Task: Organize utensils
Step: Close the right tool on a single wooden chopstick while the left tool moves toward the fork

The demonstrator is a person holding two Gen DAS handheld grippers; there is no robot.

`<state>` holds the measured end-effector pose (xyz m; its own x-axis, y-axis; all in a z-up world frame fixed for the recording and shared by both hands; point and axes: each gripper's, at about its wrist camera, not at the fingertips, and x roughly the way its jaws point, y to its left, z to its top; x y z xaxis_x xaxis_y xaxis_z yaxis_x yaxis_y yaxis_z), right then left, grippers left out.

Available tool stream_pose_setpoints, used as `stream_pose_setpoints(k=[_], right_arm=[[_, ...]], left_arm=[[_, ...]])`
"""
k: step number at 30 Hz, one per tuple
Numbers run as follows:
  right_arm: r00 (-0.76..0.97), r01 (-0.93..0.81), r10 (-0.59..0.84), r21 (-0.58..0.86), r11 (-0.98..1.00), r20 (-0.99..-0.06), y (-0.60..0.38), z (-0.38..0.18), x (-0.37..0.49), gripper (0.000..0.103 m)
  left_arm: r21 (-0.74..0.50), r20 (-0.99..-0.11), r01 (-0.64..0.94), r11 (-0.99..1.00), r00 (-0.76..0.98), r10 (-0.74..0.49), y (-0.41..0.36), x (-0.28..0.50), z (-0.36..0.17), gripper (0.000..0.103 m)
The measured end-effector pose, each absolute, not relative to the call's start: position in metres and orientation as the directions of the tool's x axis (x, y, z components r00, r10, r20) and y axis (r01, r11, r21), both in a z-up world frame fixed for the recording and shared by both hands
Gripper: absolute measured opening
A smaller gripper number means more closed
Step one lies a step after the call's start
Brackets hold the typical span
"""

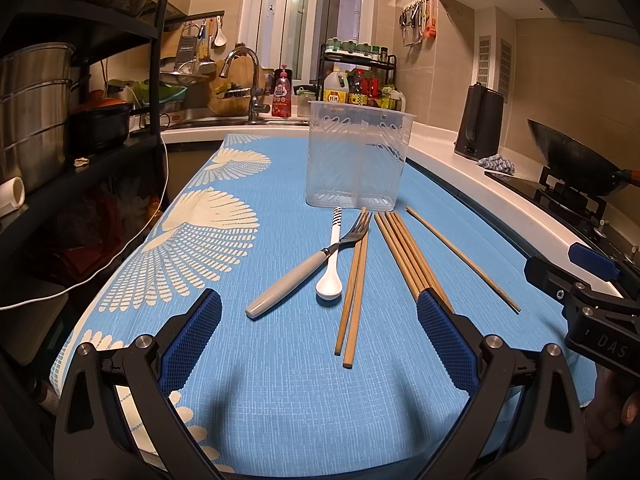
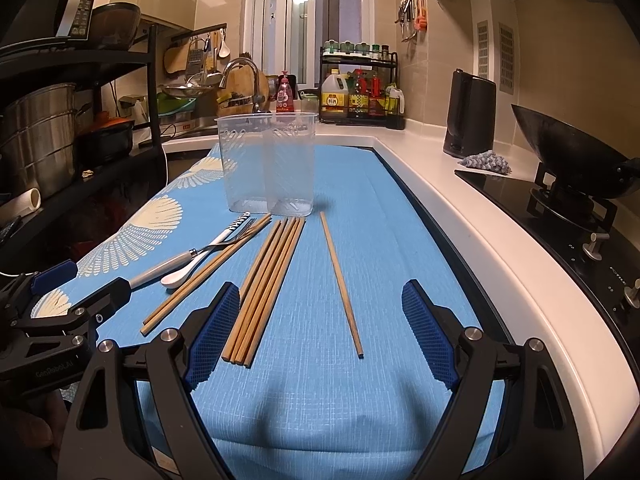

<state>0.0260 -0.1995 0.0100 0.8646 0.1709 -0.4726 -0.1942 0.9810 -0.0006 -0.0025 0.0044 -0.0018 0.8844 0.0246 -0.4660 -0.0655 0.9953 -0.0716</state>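
Woven blue cloth with a cream fan print covers the table, matt and finely ribbed. Clear, glossy plastic holder with moulded ribs. Chopsticks of bare, matt, light-brown wood. Fork: polished metal tines, smooth grey handle. Spoon: glossy white, ceramic-like. Gripper pads: blue, rough, cross-hatched rubbery facing on matt black plastic arms with bright metal bolts. Countertop: smooth, pale. Wok: dull dark metal.

Wok cut by right edge; bottle labels too small to read; bundle's near ends hidden behind pad.
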Motion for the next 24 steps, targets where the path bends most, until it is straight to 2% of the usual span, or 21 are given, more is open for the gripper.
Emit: stream_pose_setpoints(k=[5, 9, 12, 18, 22, 24], right_arm=[[0.856, -0.187, 0.166, 0.006, 0.982, -0.490, -0.202, 0.004, 0.030, 0.082], [0.832, -0.146, 0.145, 0.041, 0.988, -0.536, -0.213, -0.003, 0.046, 0.082], [0.808, -0.106, 0.122, 0.062, 0.992, -0.577, -0.224, -0.013, 0.060, 0.082], [0.731, -0.074, 0.119, 0.095, 0.993, -0.672, -0.236, -0.041, 0.083, 0.071], [0.714, -0.084, 0.112, 0.073, 0.994, -0.691, -0.232, -0.049, 0.085, 0.066], [0.717, -0.097, 0.103, 0.048, 0.994, -0.689, -0.229, -0.050, 0.085, 0.060]], left_arm=[[-0.070, -0.491, -0.103, 0.992, 0.869, 0.056, 0.011, 0.002, -0.007, 0.093], [-0.077, -0.535, -0.173, 0.982, 0.838, 0.105, 0.027, 0.014, -0.017, 0.086], [-0.077, -0.554, -0.223, 0.972, 0.820, 0.144, 0.041, 0.023, -0.022, 0.086], [-0.090, -0.586, -0.243, 0.966, 0.797, 0.146, 0.056, 0.039, -0.031, 0.085], [-0.098, -0.607, -0.215, 0.972, 0.787, 0.113, 0.056, 0.051, -0.035, 0.083], [-0.093, -0.624, -0.209, 0.974, 0.774, 0.106, 0.055, 0.056, -0.038, 0.079]])
